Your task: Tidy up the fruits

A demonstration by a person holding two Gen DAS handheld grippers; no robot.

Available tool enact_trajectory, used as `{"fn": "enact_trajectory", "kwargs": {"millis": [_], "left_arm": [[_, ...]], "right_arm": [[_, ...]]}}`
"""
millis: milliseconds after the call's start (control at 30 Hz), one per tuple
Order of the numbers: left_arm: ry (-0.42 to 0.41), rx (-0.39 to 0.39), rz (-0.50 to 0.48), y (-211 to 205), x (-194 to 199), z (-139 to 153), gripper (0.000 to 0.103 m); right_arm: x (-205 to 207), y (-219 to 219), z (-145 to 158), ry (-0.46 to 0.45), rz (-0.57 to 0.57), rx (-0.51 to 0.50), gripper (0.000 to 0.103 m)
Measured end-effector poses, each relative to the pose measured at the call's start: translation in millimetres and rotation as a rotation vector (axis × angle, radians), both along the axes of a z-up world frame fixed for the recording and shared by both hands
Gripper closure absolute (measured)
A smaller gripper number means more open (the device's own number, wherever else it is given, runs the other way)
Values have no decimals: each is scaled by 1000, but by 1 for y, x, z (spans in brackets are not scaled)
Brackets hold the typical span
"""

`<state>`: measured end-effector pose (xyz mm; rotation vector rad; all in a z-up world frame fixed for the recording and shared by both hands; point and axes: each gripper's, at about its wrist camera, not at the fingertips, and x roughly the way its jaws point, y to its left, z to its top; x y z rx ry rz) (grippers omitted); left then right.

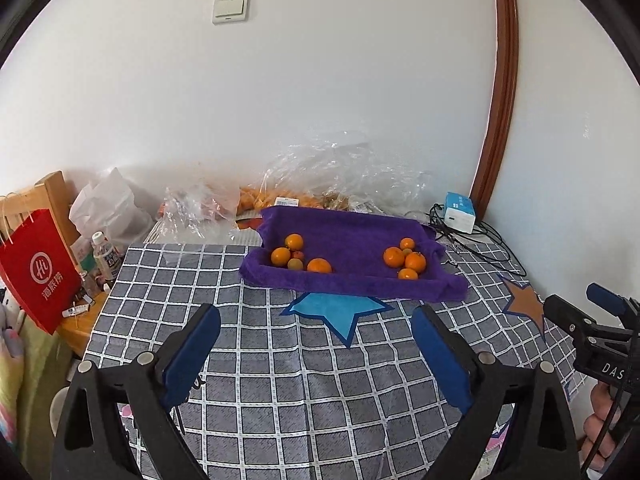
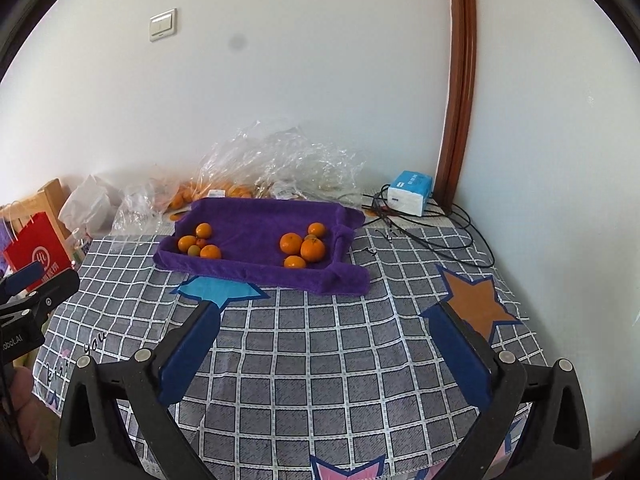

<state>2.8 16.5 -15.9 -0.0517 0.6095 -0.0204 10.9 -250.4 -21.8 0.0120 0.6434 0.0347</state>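
A tray draped in a purple towel (image 1: 348, 240) (image 2: 256, 220) sits at the back of the checked tablecloth. Two clusters of fruit lie in it: several oranges and small fruits on the left (image 1: 296, 258) (image 2: 199, 242) and several oranges on the right (image 1: 405, 260) (image 2: 302, 246). My left gripper (image 1: 316, 312) hovers over the cloth in front of the tray, open, nothing between its blue pads. My right gripper (image 2: 326, 308) is likewise open and empty, well short of the tray. Each gripper shows at the edge of the other's view.
Clear plastic bags (image 1: 332, 168) with more oranges (image 2: 188, 194) lie behind the tray against the wall. A white-and-blue box (image 2: 410, 192) and black cables (image 2: 432, 236) sit at the back right. A red paper bag (image 1: 36, 268) and bottles (image 1: 105, 256) stand off the table's left edge.
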Motion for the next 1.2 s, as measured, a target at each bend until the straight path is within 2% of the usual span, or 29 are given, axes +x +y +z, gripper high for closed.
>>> {"fn": "enact_trajectory", "kwargs": {"millis": [1200], "left_arm": [[-1, 1, -6, -3, -5, 3, 6]], "right_arm": [[-3, -2, -2, 11, -13, 5, 0]]}}
